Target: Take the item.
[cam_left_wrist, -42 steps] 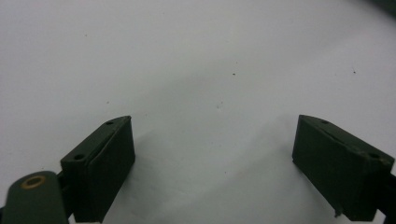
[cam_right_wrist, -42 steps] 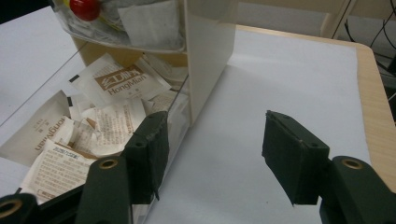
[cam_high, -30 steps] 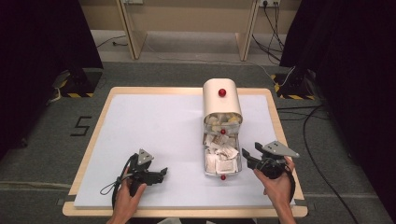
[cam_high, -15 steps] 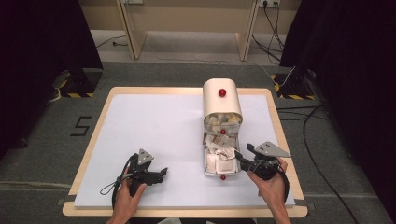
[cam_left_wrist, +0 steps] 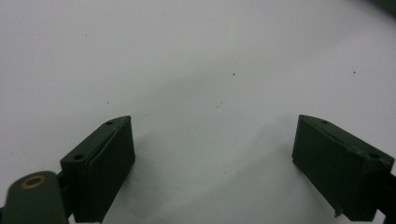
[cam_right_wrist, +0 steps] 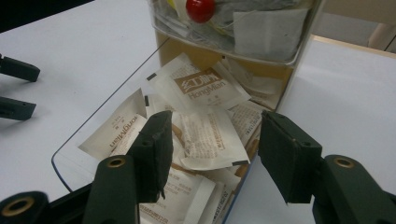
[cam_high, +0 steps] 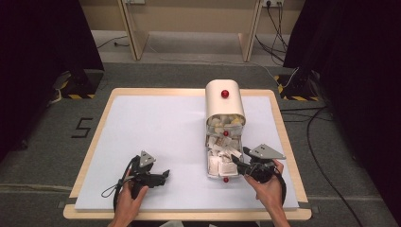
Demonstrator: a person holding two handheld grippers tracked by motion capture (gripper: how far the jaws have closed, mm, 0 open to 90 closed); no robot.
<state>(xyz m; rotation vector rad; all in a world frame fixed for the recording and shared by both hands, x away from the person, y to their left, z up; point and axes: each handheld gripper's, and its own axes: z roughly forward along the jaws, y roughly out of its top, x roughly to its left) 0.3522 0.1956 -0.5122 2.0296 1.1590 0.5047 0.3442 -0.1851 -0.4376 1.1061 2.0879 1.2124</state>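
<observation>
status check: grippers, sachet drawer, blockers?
Right gripper open, jaws just closing, over sachets in pulled-out clear drawer. Left gripper open, idle on table. Nothing blocking.

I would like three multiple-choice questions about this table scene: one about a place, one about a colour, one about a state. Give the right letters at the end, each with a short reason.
1. Where does the right gripper hover?
A. at the pulled-out drawer of sachets
B. at the far left corner of the table
C. on top of the box

2. What colour are the knobs on the box?
A. blue
B. red
C. green

3. How does the left gripper stand?
A. shut on a sachet
B. shut on a knob
C. open, with nothing between its pads

Answers:
1 A, its jaws stand over the sachets in the drawer.
2 B, each round knob is red.
3 C, bare white table lies between its pads.
</observation>
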